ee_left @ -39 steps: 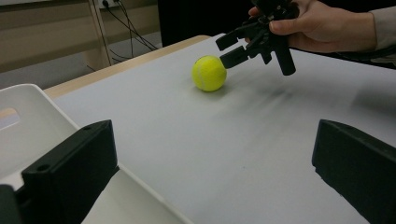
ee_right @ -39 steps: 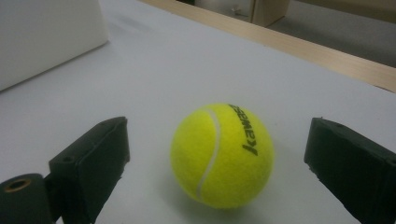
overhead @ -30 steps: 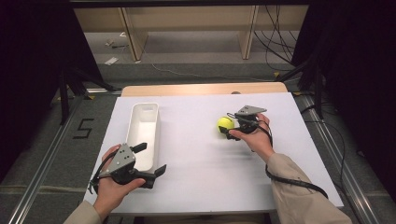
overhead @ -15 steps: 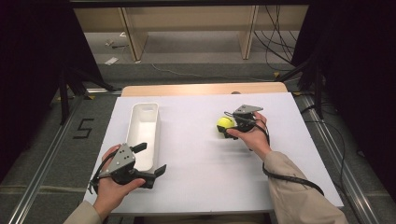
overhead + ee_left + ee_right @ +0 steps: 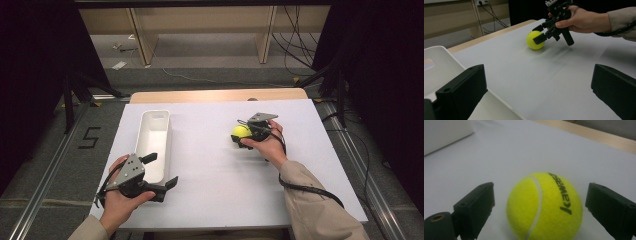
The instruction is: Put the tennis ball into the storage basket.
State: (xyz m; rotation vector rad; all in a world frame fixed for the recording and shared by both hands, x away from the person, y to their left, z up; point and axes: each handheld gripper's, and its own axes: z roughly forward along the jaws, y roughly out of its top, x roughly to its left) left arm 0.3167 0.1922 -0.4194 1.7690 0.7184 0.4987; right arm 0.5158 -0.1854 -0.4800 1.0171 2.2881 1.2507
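Item: fuzzy yellow-green tennis ball with white seam and black lettering (image 5: pixel 544 206), resting on the white-covered bench (image 5: pixel 210 170), right of centre, well apart from the long white plastic tray (image 5: pixel 152 142).

Right tool (image 5: pixel 242 136): jaws have just been closing, the ball between them; a gap remains on each side in the right gripper view, so no grip yet.

Left tool (image 5: pixel 536 92): jaws apart, nothing between them, held near the tray's near end.

Risks, as judged: the ball is round and free to roll; if one pad meets it first, it may be nudged away across the bench. A pinch above or below the widest part could squeeze it out.

Obscured: the ball's underside and bench contact are cut off in the right gripper view; the lettering is hard to read in full; the tray's interior shows partly.
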